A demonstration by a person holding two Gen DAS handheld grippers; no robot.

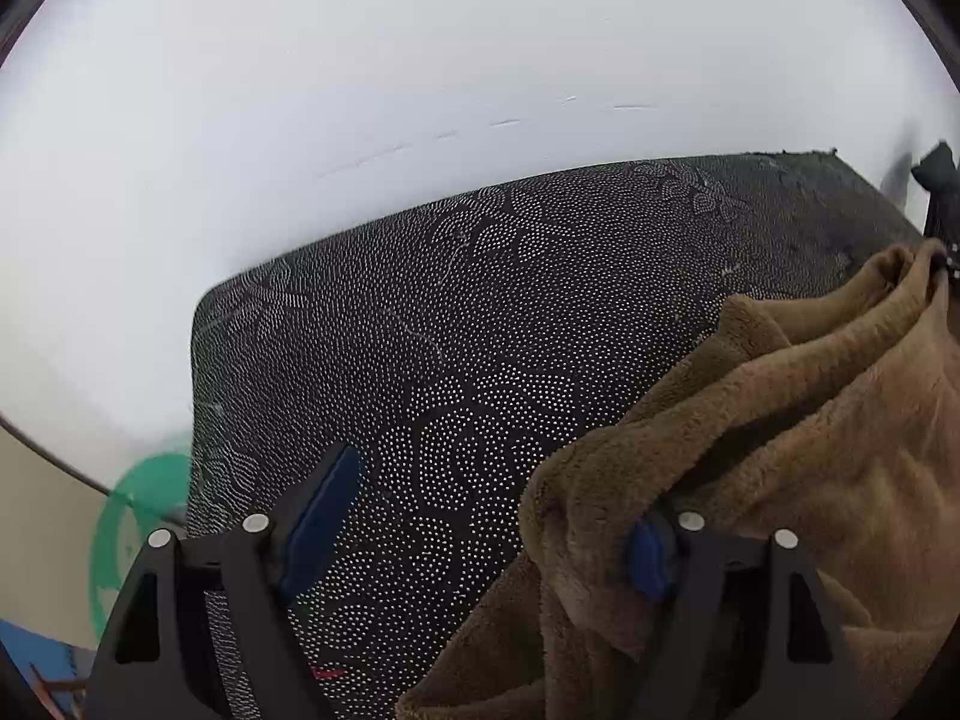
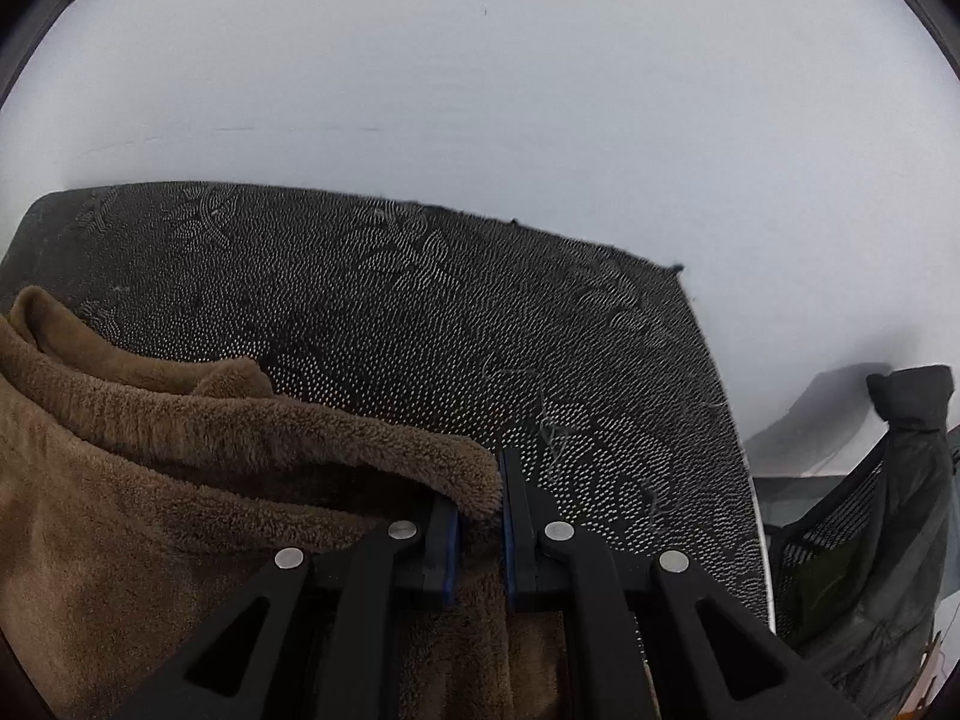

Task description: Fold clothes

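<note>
Right hand-held gripper pinches the brown fleece hem; left hand-held gripper gapes wide, fleece bunched at its 3 o'clock.

Setting: plain indoor room, type uncertain. Ahead: bare white wall; dark dotted cloth over a table. Far right: black mesh bag. Lower left: green ring.

A black dotted cloth lies before a white wall.
</note>
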